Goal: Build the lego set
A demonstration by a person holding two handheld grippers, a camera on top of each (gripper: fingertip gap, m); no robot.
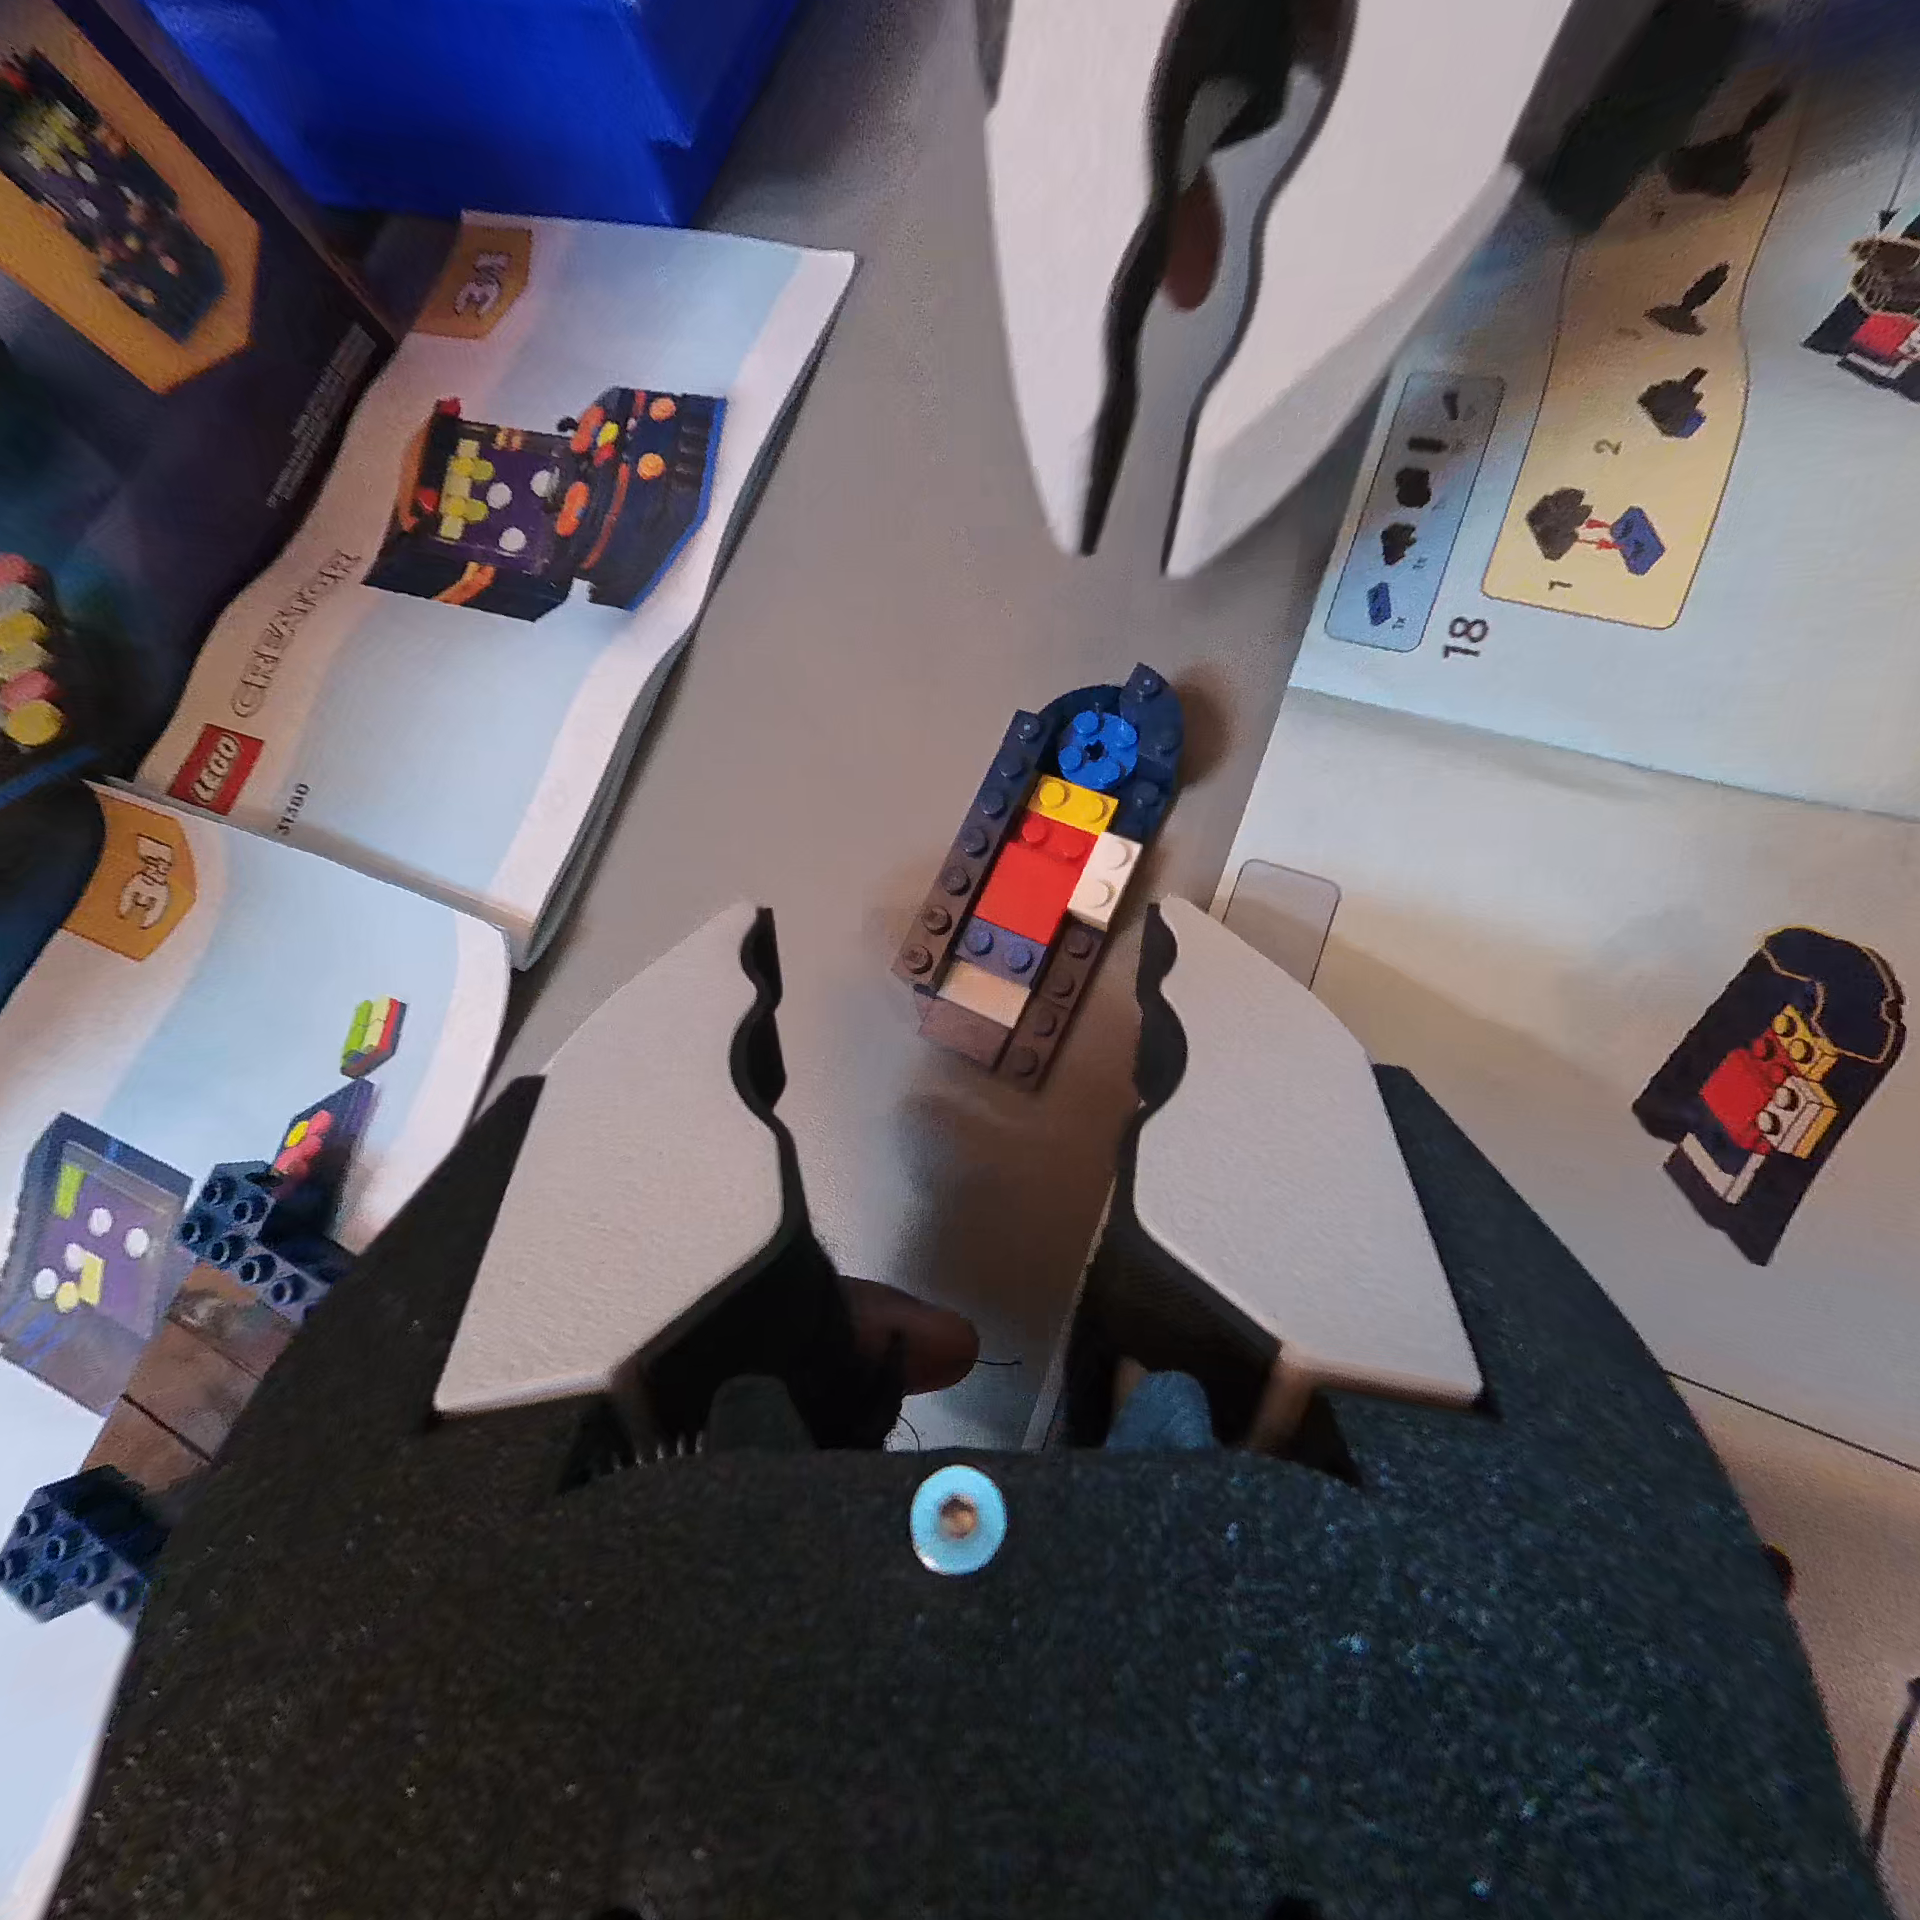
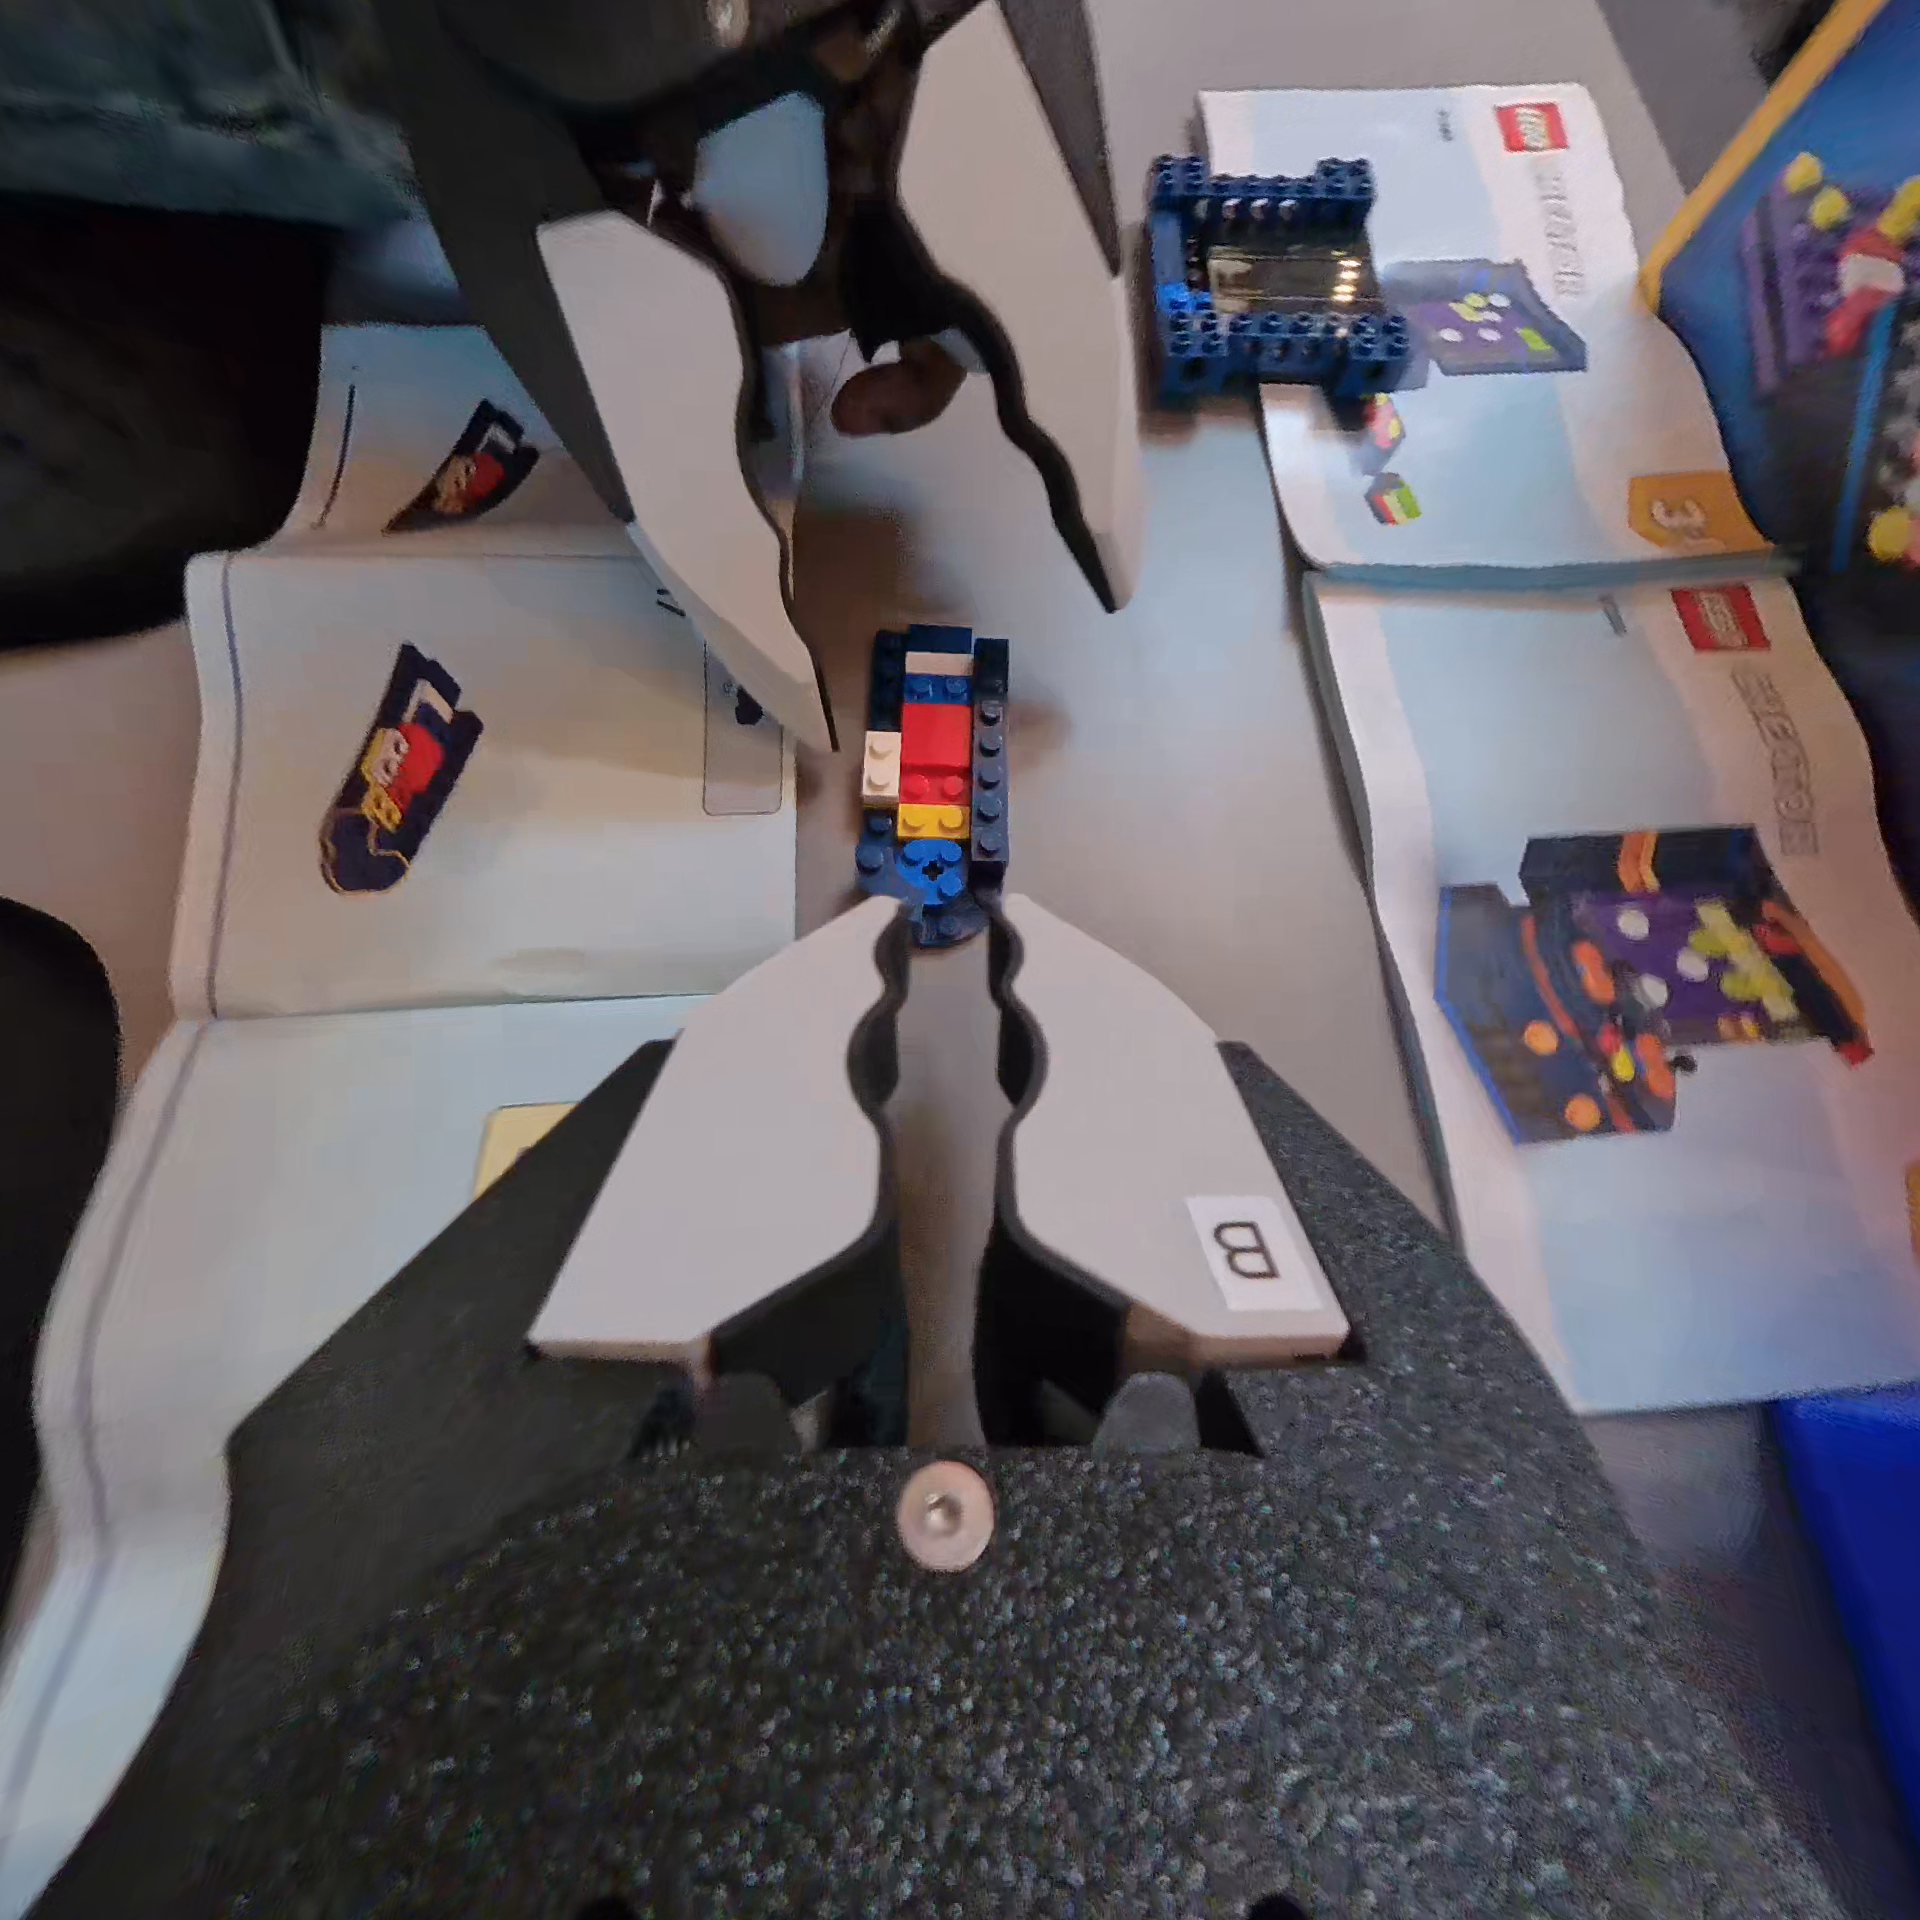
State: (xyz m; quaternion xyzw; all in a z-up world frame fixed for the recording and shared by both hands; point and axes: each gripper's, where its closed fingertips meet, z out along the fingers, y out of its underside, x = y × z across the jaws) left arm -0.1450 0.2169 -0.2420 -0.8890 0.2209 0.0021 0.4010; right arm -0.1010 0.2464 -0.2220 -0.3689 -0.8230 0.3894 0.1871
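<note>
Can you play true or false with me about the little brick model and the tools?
1. The model lies on the table. True.
2. The left tool is squeezing the model. False: its fingers stand wide apart and the model lies free, touching neither.
3. A round blue piece sits at the model's rounded end. True.
4. The red brick has a green brick beside it. False: a yellow brick and a white brick are beside it.
</note>
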